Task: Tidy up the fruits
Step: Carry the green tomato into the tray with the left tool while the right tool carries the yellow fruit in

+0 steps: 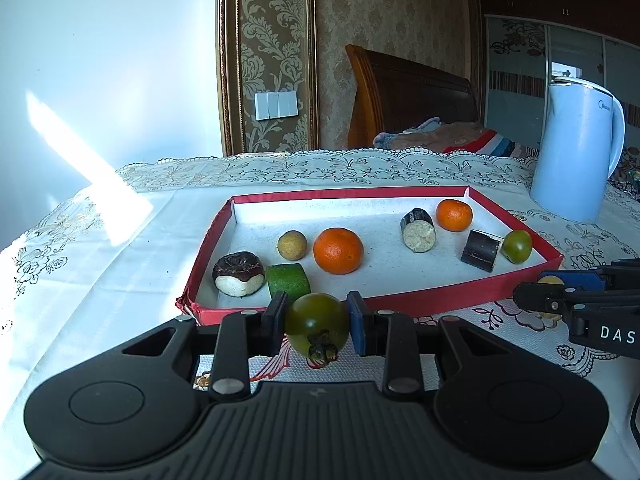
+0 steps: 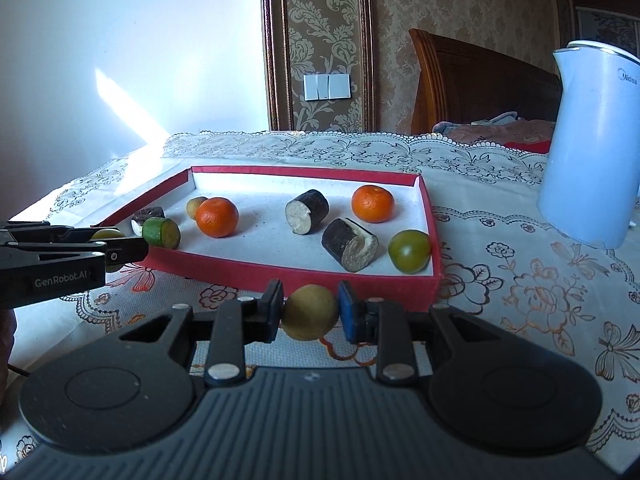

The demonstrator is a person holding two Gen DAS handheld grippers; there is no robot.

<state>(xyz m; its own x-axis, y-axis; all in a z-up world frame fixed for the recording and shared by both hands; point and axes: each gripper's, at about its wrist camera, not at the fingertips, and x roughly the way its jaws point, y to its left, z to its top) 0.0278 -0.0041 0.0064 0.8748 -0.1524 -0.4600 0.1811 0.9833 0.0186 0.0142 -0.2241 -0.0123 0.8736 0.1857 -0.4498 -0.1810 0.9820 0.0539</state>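
My left gripper (image 1: pixel 317 322) is shut on a green tomato (image 1: pixel 317 326) with a dry stem, just in front of the red tray's near rim (image 1: pixel 440 300). My right gripper (image 2: pixel 309 316) is shut on a small tan round fruit (image 2: pixel 309 317), also just short of the red tray's near rim (image 2: pixel 280 272). Inside the tray lie two oranges (image 1: pixel 338 251) (image 1: pixel 454 215), a tan fruit (image 1: pixel 292 245), another green tomato (image 1: pixel 517 246), a green cut piece (image 1: pixel 288 279), a dark peeled fruit (image 1: pixel 239 274) and two dark sugarcane-like pieces (image 1: pixel 418 230) (image 1: pixel 481 250).
A pale blue kettle (image 1: pixel 576 152) stands at the right behind the tray on the lace floral tablecloth (image 2: pixel 520 292). The right gripper's body (image 1: pixel 580 304) shows at the left view's right edge. A wooden bed headboard (image 1: pixel 412 96) rises beyond the table.
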